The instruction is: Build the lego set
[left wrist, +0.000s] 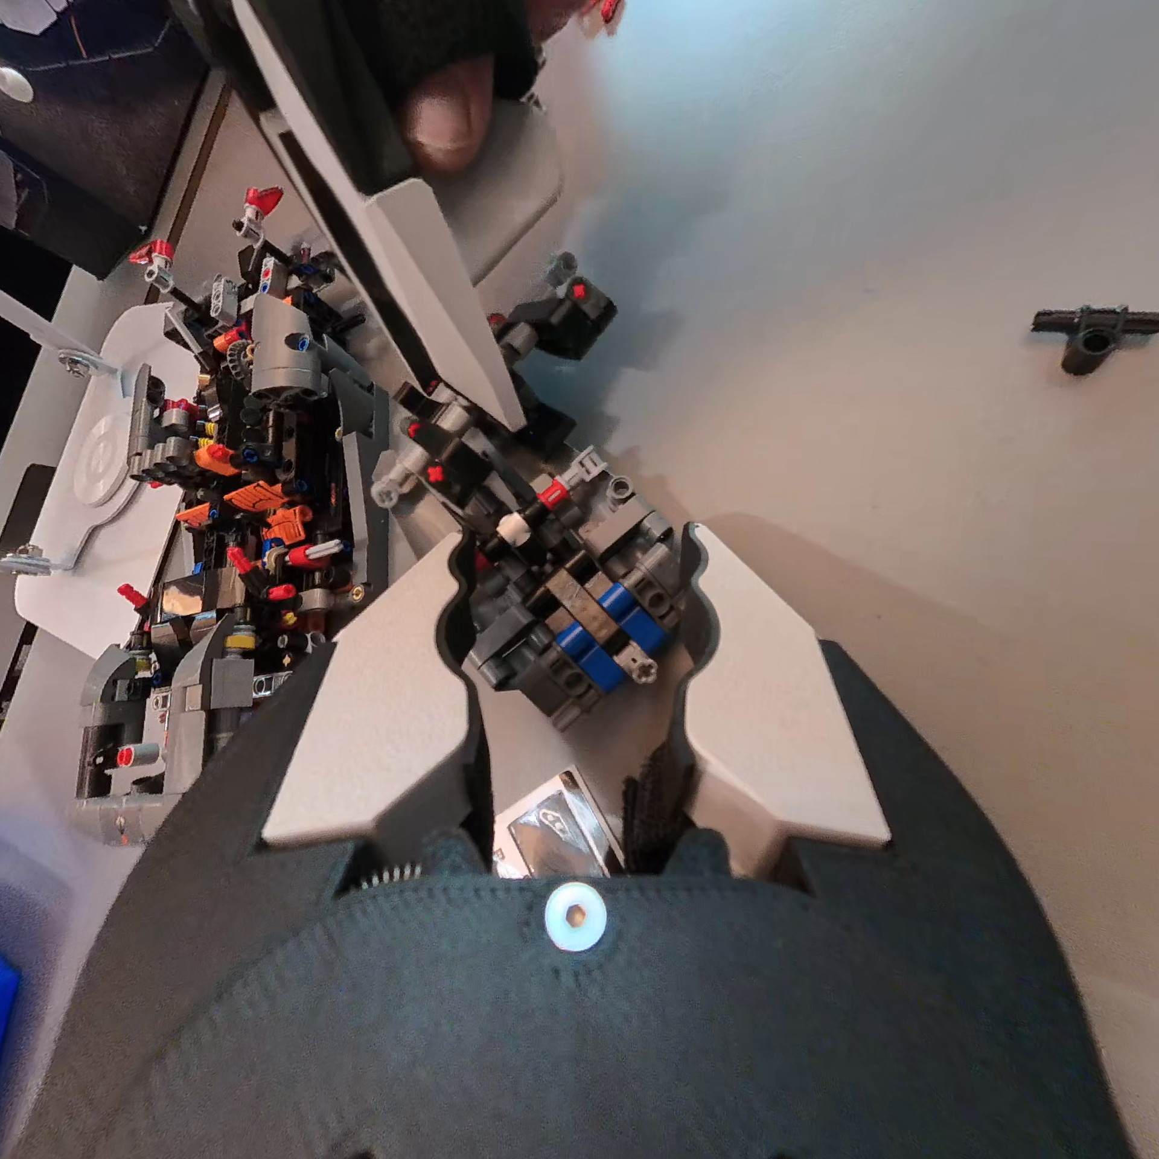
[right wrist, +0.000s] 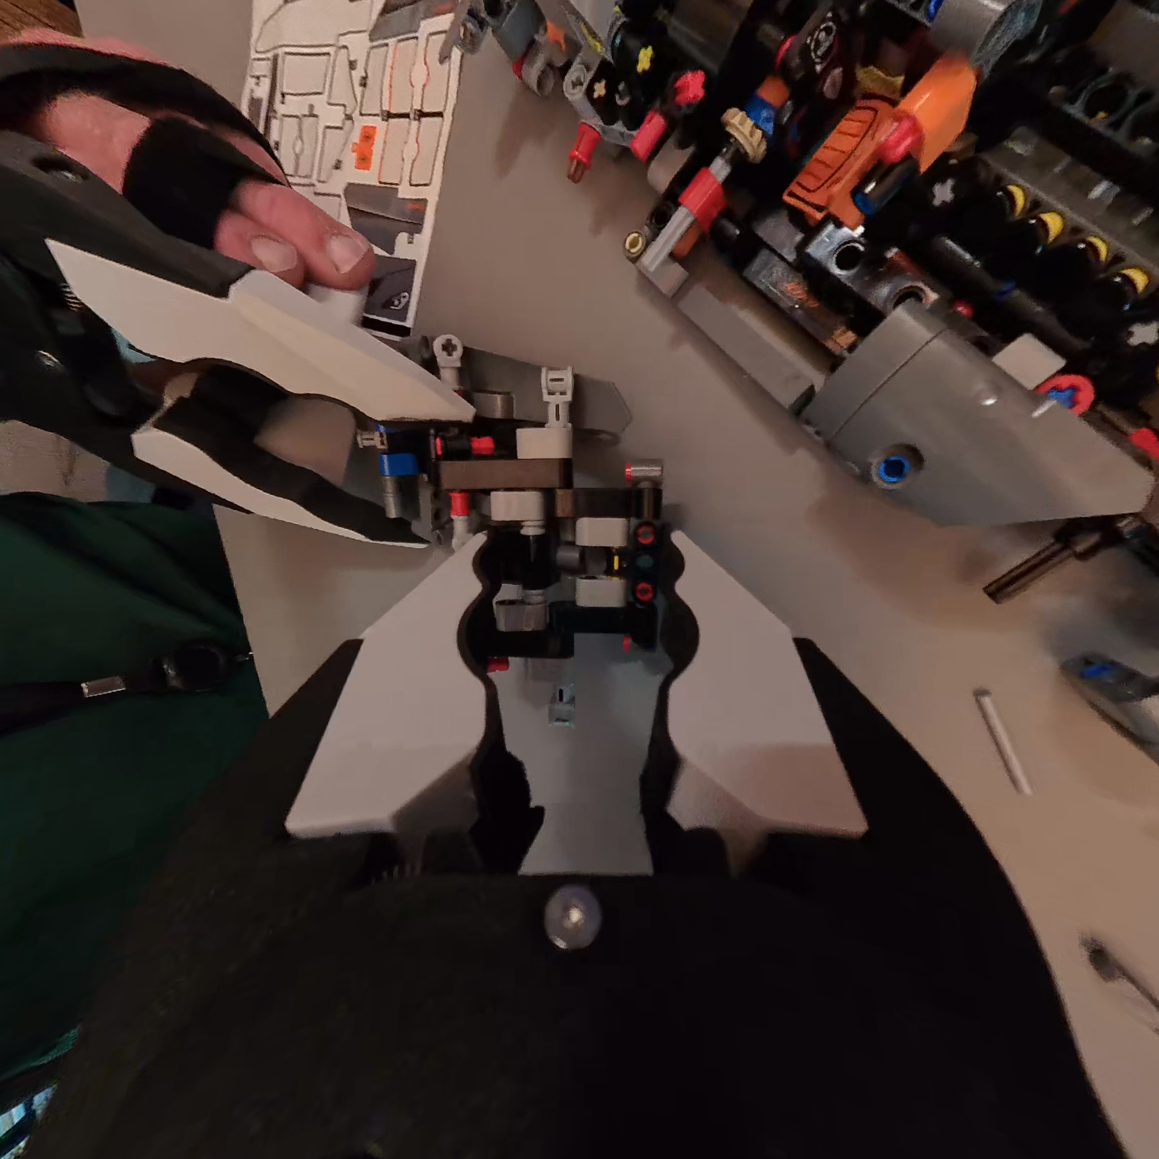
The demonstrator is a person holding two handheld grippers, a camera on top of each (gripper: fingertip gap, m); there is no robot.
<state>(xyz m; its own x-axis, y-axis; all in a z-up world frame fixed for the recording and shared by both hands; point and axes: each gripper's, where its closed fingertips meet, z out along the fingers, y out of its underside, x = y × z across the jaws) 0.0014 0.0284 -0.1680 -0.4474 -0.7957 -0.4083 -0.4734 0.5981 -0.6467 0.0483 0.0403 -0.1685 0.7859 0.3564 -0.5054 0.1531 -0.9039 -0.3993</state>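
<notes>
Left wrist view: my left tongs [left wrist: 574, 602] are clamped on the grey-blue end of the small lego sub-assembly [left wrist: 567, 618], held above the table [left wrist: 878, 502]. Right tongs [right wrist: 574, 596] grip the black end of that same sub-assembly [right wrist: 552, 502]. Large lego model [left wrist: 251, 502] sits on the table beside it, sticker sheet [right wrist: 351, 125] nearby. Loose black connector [left wrist: 1094, 335] lies well apart.

Pale grey tabletop [left wrist: 878, 188], warm light, soft shadows
</notes>
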